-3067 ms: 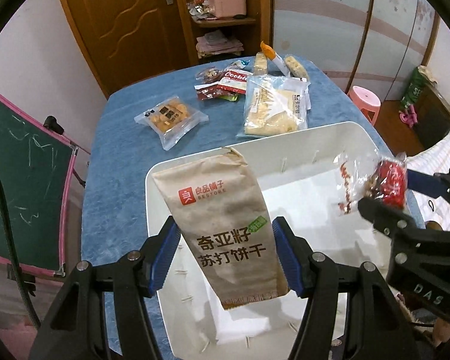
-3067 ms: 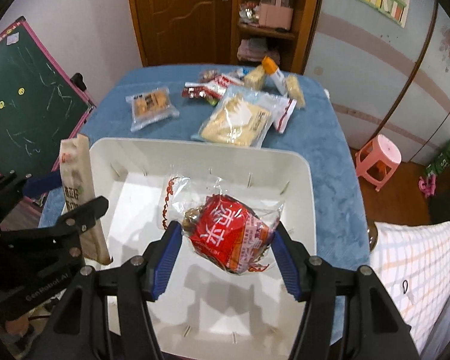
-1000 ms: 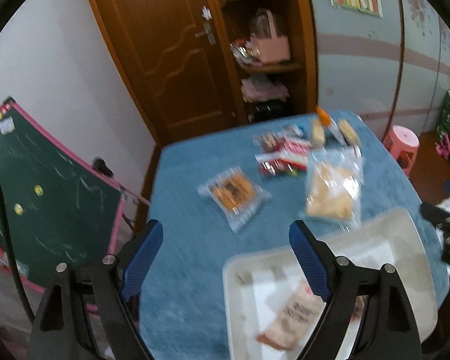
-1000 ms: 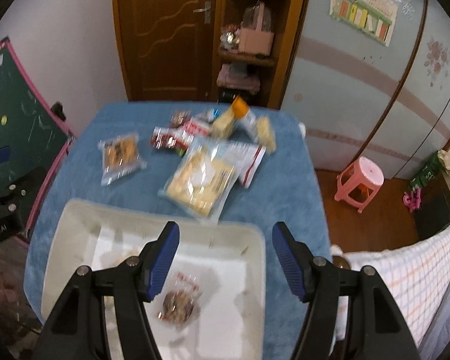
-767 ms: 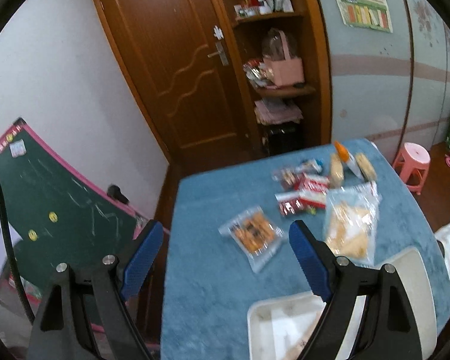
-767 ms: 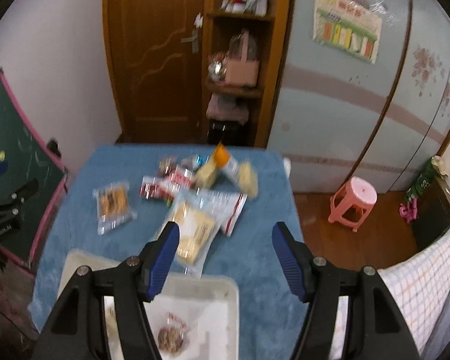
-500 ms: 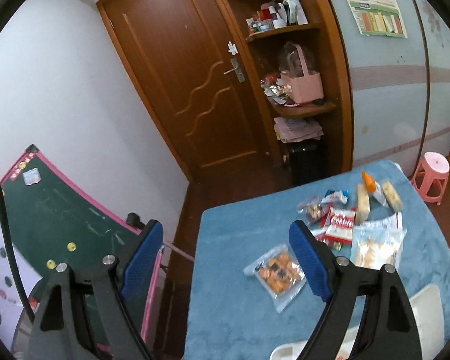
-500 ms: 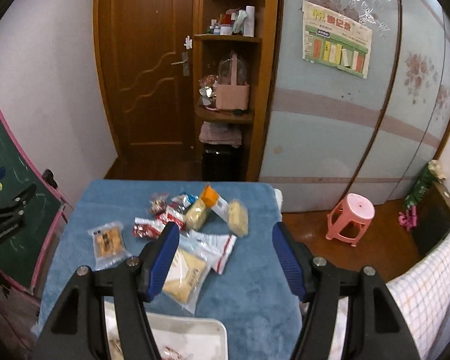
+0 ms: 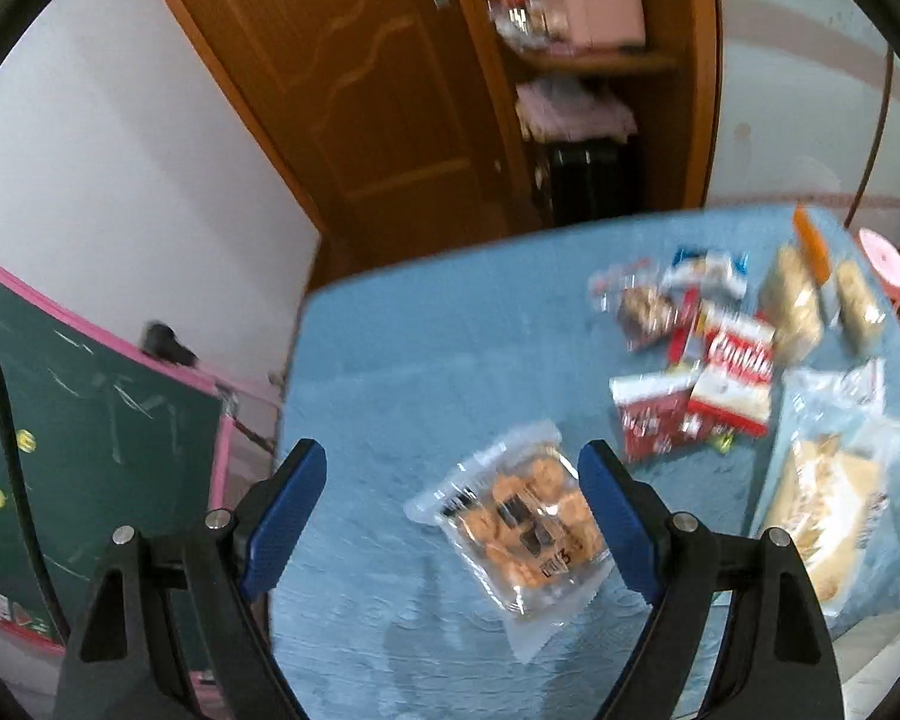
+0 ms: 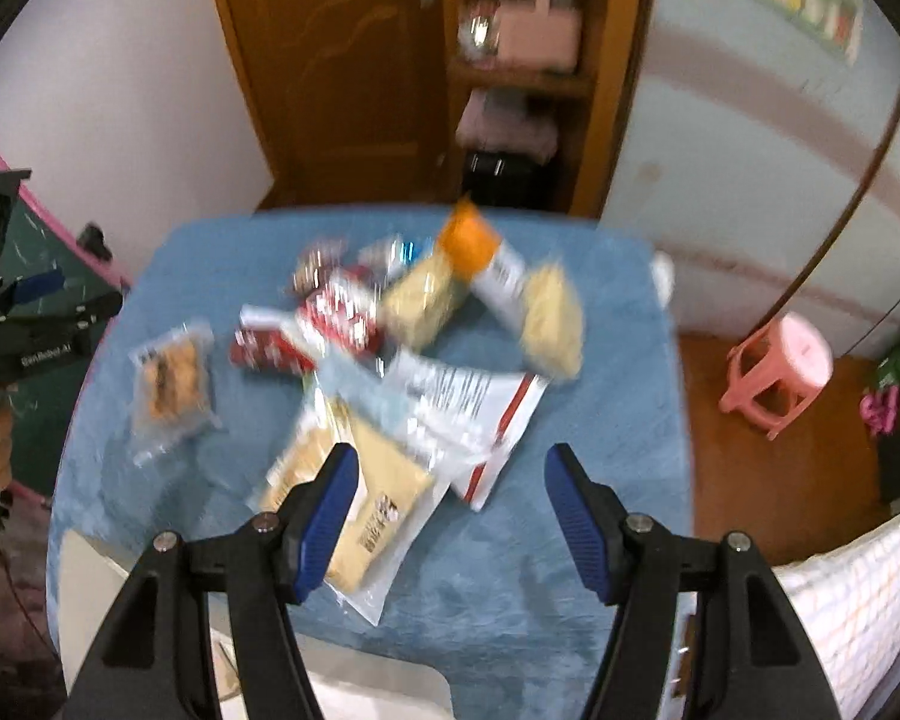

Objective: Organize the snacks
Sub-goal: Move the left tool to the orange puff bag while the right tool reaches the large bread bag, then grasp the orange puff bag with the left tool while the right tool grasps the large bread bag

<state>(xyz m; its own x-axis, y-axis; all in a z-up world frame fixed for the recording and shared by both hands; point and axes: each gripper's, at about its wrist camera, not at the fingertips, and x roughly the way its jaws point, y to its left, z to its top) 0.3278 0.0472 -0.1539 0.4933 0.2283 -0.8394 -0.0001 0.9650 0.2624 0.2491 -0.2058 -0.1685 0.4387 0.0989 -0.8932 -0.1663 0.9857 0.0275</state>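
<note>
Both grippers hang over the table (image 9: 390, 360), jaws apart and holding nothing. The left gripper (image 9: 450, 516) is above a clear cracker pack (image 9: 522, 522) lying alone toward the table's left edge. The right gripper (image 10: 450, 516) is over a large pale bag (image 10: 354, 480) near the middle, which overlaps a white pouch (image 10: 468, 414). More snacks (image 10: 390, 294) crowd the far edge. The white bin (image 10: 90, 594) sits at the near edge
</note>
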